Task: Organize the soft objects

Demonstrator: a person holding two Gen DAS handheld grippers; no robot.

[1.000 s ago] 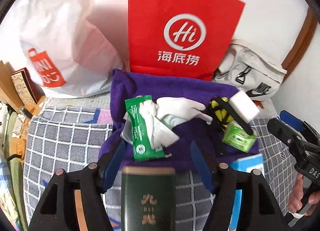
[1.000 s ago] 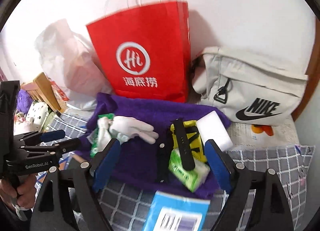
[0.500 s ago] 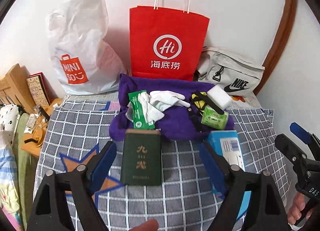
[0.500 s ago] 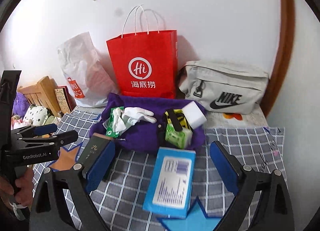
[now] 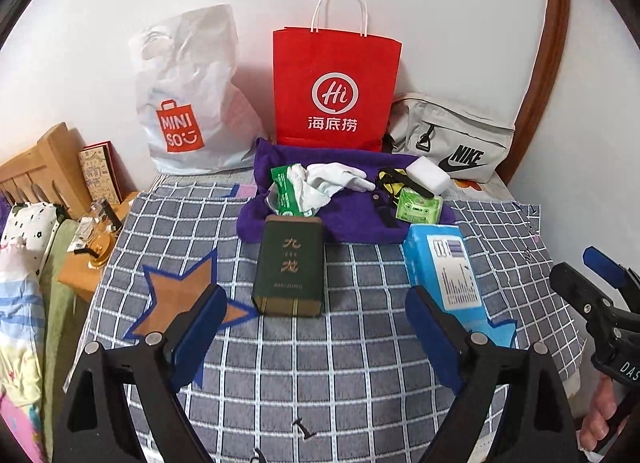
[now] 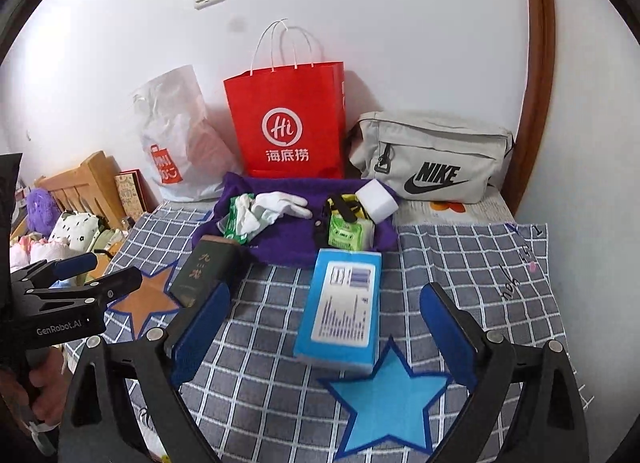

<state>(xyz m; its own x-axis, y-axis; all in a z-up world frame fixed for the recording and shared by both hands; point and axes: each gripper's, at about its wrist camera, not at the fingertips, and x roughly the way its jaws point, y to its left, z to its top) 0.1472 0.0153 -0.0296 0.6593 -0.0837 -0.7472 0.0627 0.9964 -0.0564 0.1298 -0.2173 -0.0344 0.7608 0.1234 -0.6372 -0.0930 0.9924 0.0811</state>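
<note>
A purple towel [image 5: 352, 223] lies at the far side of the checked cloth. On it sit white gloves [image 5: 332, 179], a green wipes pack [image 5: 286, 195], a green tissue pack [image 5: 418, 209], a white sponge [image 5: 428, 175] and a yellow-black strap [image 5: 390, 179]. A dark green box [image 5: 290, 263] and a blue box [image 5: 444, 263] lie just in front of the towel. My left gripper [image 5: 316, 299] hovers near the dark green box, its jaws opening with nothing gripped. My right gripper [image 6: 328, 295] stands open and empty above the blue box [image 6: 344, 303].
A red paper bag [image 5: 336, 91], a white plastic bag [image 5: 188, 103] and a grey waist bag [image 5: 452, 135] lean on the wall behind. An orange star [image 5: 180, 291] and a blue star [image 6: 388, 391] mark the checked cloth [image 5: 360, 363]. A wooden bedside table [image 5: 84, 263] stands left.
Both grippers have drawn back and up from the purple towel, so the whole cloth shows. The left jaws have spread wider. The objects have not moved.
</note>
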